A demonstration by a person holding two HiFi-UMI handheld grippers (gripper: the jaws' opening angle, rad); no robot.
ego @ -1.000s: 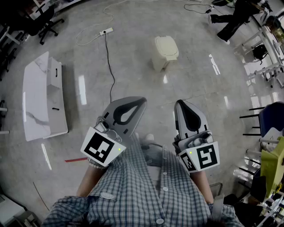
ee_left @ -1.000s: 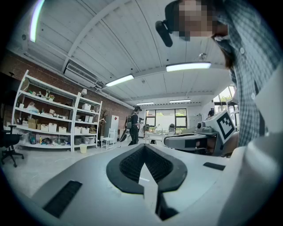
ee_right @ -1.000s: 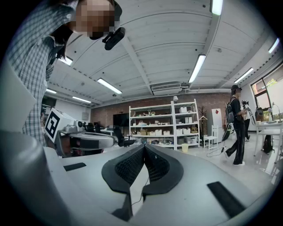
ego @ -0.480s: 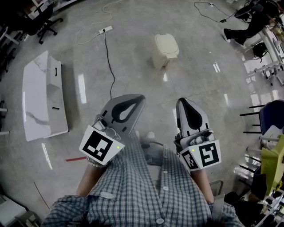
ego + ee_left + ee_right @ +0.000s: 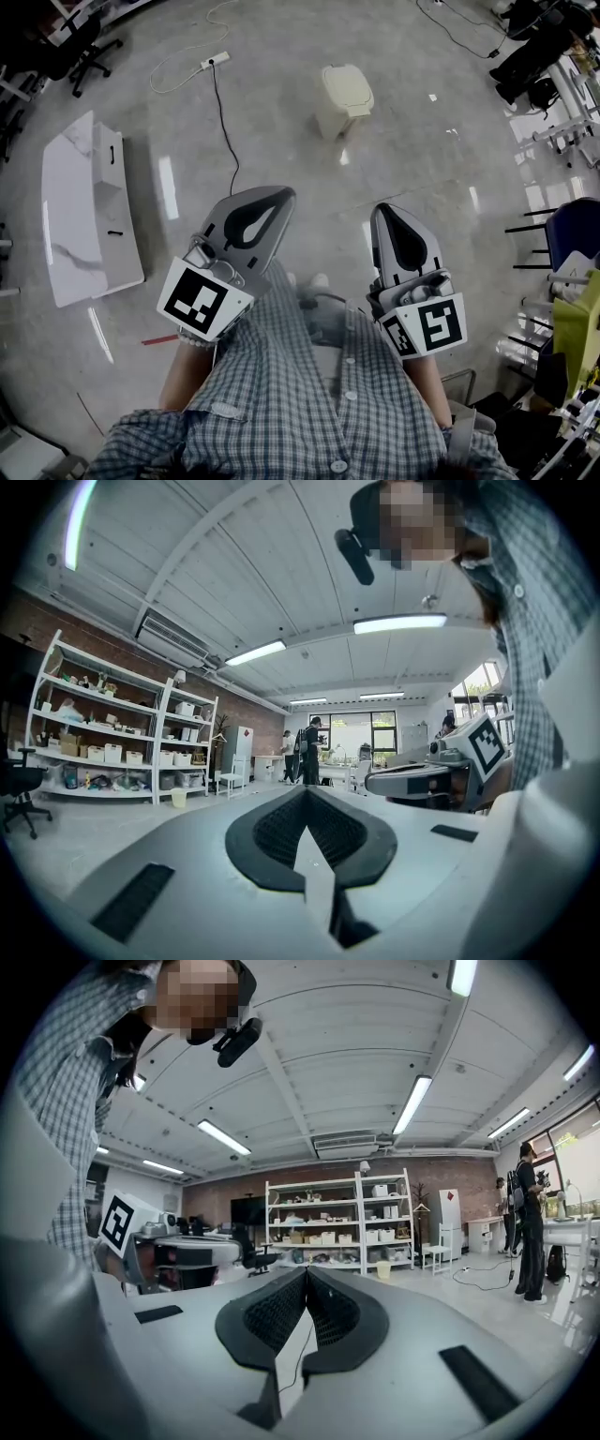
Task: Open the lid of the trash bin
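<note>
Since the cream plastic trash bin (image 5: 343, 98) stands on the grey floor (image 5: 281, 122) well ahead, lid (image 5: 347, 82) down, left tongs (image 5: 278, 197) and right tongs (image 5: 385, 217), both pressed together and empty, should get near, then lift its front edge.

White slab (image 5: 73, 239) at left; power strip (image 5: 214, 62) beyond, black cable (image 5: 225, 127) attached.

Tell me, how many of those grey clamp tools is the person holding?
2. The left grey two-jaw gripper is at the head view's left, the right grey two-jaw gripper at its right; both have their jaws together.
</note>
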